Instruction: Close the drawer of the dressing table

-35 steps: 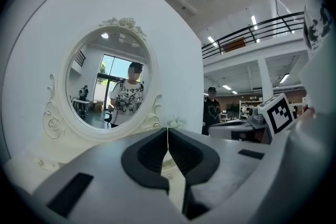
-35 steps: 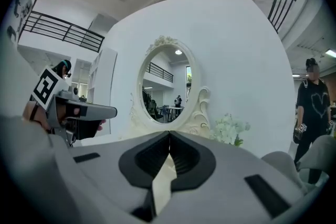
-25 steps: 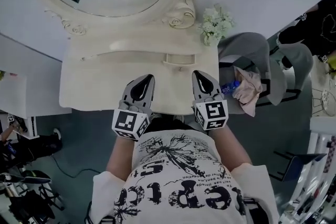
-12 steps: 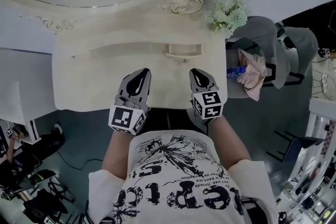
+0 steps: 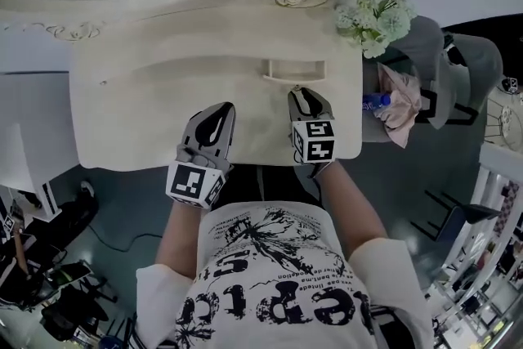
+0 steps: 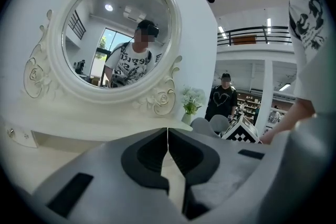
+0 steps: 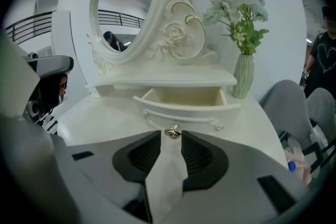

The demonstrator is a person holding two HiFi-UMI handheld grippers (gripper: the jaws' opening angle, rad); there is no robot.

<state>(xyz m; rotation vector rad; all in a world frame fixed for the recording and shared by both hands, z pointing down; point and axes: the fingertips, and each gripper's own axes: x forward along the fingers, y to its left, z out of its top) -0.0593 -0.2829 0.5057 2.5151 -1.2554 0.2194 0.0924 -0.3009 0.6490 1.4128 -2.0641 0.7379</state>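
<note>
Left tool (image 5: 222, 110) closed; right tool (image 5: 304, 94) opening, grips nothing.

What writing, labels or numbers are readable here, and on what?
"epic": my best reading of part of the big gothic lettering on the T-shirt; the rest is unclear.
Small print above it: too small to read.
Bottle label: blurred.
Marker cubes: black-and-white patterns, no letters.

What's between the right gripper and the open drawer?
Nothing but bare tabletop, as the right gripper view shows. The right gripper has its jaws opening, empty, with the knob of the drawer just at their tips.
</note>
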